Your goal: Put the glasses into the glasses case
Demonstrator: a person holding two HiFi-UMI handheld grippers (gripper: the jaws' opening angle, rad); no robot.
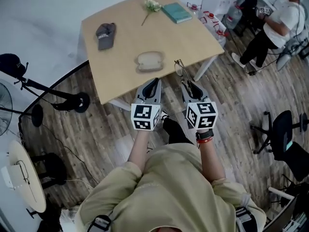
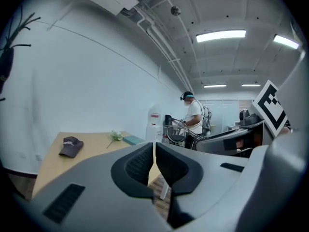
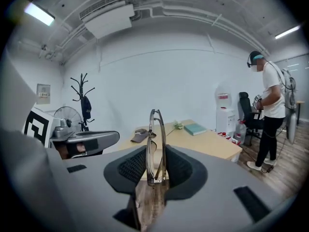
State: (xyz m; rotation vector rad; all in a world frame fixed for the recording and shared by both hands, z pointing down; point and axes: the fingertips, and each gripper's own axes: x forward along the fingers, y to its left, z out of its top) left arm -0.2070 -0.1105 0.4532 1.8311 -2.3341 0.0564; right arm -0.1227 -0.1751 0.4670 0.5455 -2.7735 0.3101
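A pair of thin-framed glasses [image 1: 180, 67] stands folded and upright between the pads of my right gripper [image 1: 187, 84], just off the near edge of the wooden table [image 1: 125, 33]. In the right gripper view the glasses [image 3: 156, 144] are pinched edge-on in the right gripper [image 3: 156, 170]. A beige oval glasses case [image 1: 150, 61] lies closed near the table's front edge, ahead of my left gripper [image 1: 153, 82]. The left gripper [image 2: 154, 164] is shut with nothing in it, and the glasses [image 2: 177, 131] show beyond it to the right.
Further back on the table lie a dark cap [image 1: 105, 35], a flower sprig [image 1: 151, 6] and a teal book [image 1: 176, 12]. A person [image 1: 280, 23] stands at the far right, near a water dispenser [image 3: 222, 111]. A black office chair [image 1: 282, 134] is on my right, a stand [image 1: 48, 93] on my left.
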